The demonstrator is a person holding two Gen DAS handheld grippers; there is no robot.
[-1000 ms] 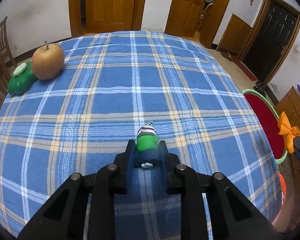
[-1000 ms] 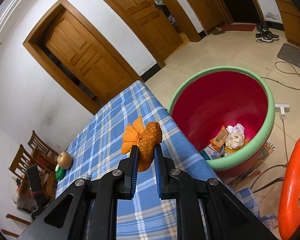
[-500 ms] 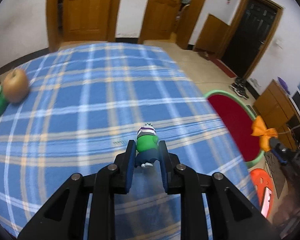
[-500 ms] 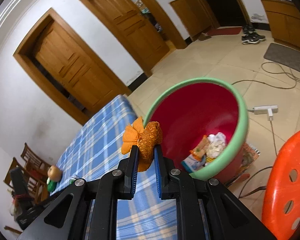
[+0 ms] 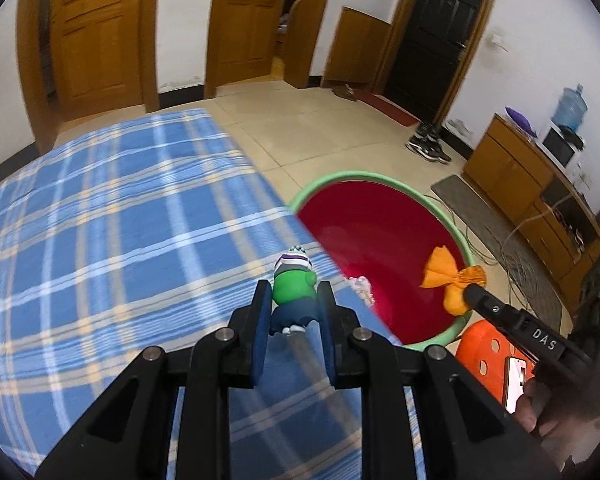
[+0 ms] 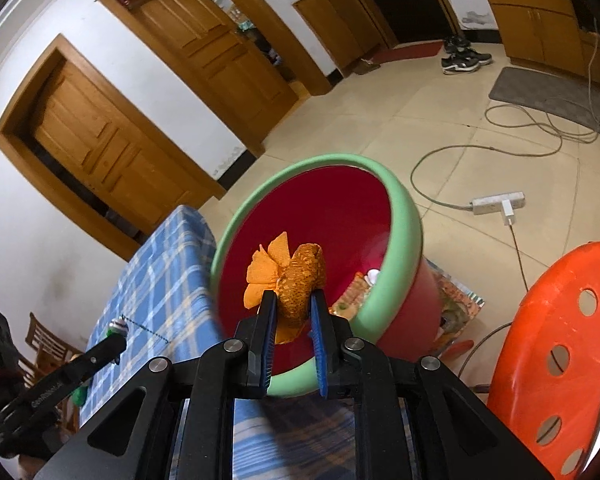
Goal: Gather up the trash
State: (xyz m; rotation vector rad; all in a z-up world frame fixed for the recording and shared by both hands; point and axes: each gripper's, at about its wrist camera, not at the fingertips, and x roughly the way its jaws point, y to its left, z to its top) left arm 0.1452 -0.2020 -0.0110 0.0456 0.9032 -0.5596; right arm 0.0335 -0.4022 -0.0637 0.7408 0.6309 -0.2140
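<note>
My left gripper (image 5: 294, 300) is shut on a small green toy figure (image 5: 292, 286) with a striped cap, held over the right edge of the blue plaid table (image 5: 100, 220). Right of the table on the floor stands the red bin with a green rim (image 6: 404, 216). My right gripper (image 6: 294, 300) holds an orange mesh bundle (image 6: 302, 280) over the bin's mouth. Its jaws are opening, and the bundle still sits between the pads. From the left wrist view, the right gripper (image 5: 470, 290) and the bundle (image 5: 454, 280) hang over the bin's near rim (image 5: 364, 176).
Wrappers and paper (image 6: 360, 280) lie in the bin's bottom. An orange plastic stool (image 6: 560, 340) stands close to the right of the bin. A power strip (image 6: 498, 202) and cables trail over the tiled floor. Wooden chairs (image 6: 40, 340) stand past the table's far side.
Both grippers have swung toward the bin. The left one carried the toy from mid-table to the table's right edge. The right one brought the bundle over the bin's mouth, and its jaws have widened slightly.
</note>
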